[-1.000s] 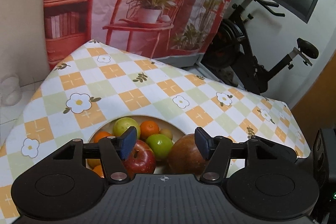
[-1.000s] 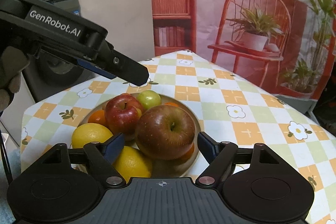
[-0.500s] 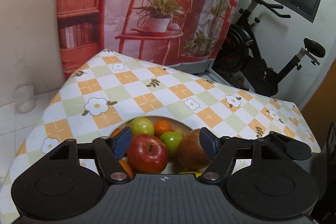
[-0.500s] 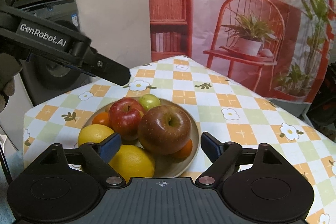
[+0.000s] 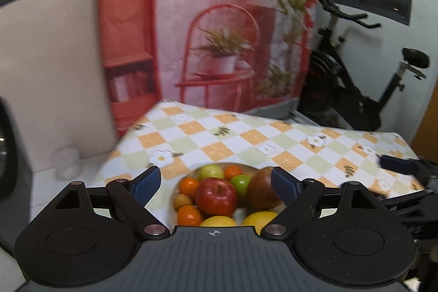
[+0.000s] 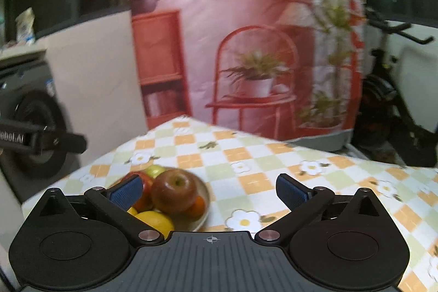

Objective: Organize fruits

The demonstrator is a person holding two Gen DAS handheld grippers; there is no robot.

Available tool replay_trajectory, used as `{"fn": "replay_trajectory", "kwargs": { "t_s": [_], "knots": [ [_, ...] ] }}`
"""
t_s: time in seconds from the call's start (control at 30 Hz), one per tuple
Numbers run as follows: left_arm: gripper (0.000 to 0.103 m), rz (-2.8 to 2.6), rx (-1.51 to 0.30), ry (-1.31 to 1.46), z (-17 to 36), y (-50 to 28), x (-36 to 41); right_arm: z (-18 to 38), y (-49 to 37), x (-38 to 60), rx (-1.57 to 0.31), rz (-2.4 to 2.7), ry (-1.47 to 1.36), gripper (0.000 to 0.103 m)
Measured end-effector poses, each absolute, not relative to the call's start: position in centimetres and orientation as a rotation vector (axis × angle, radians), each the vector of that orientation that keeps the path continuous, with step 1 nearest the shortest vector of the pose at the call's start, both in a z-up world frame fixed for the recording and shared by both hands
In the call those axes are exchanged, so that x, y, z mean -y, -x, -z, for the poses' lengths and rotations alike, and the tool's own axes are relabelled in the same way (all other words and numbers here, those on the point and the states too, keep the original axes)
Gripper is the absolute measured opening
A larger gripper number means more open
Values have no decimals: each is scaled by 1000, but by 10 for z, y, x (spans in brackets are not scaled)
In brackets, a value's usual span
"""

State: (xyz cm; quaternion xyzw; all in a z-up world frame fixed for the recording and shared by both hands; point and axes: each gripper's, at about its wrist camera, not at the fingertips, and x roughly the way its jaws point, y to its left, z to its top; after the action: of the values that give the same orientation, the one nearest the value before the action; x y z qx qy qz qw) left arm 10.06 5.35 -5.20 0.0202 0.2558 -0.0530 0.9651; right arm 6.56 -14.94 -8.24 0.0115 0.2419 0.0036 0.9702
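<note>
A round plate (image 6: 204, 199) on the checkered tablecloth holds a pile of fruit. In the left wrist view I see a red apple (image 5: 216, 196), a large brownish apple (image 5: 261, 192), green fruits (image 5: 210, 172), oranges (image 5: 189, 185) and lemons (image 5: 258, 219). The big apple (image 6: 173, 190) and a lemon (image 6: 154, 220) also show in the right wrist view. My left gripper (image 5: 215, 184) is open and empty, above and behind the plate. My right gripper (image 6: 210, 192) is open and empty, back from the plate, which lies to its left.
The checkered tablecloth (image 6: 260, 163) stretches right and back from the plate. An exercise bike (image 5: 356, 89) stands behind the table at right. A pink backdrop (image 5: 224, 26) hangs behind. The left gripper's body (image 6: 41, 140) shows at the left edge of the right wrist view.
Both grippers have pulled up and back from the plate, so the fruit looks smaller and lower. Both jaws have stayed open and empty. The fruit has not moved.
</note>
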Motion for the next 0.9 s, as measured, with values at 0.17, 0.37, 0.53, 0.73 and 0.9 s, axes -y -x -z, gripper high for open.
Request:
{"fn": "replay_trajectory", "kwargs": {
  "t_s": [0.17, 0.37, 0.53, 0.73, 0.9],
  "knots": [
    [97, 103, -460, -55, 36, -71, -51, 61, -33, 159, -445, 34, -83, 103],
    [103, 129, -432, 1, 21, -38, -53, 36, -5, 152, -418, 123, -22, 103],
    [103, 152, -411, 4, 16, -22, -51, 24, 11, 145, -414, 148, 26, 103],
    [103, 159, -381, -22, 10, -11, -43, 19, 18, 146, -419, 171, 5, 103],
    [103, 158, -368, -31, 11, -6, -39, 17, 22, 147, -420, 169, -10, 103]
  ]
}}
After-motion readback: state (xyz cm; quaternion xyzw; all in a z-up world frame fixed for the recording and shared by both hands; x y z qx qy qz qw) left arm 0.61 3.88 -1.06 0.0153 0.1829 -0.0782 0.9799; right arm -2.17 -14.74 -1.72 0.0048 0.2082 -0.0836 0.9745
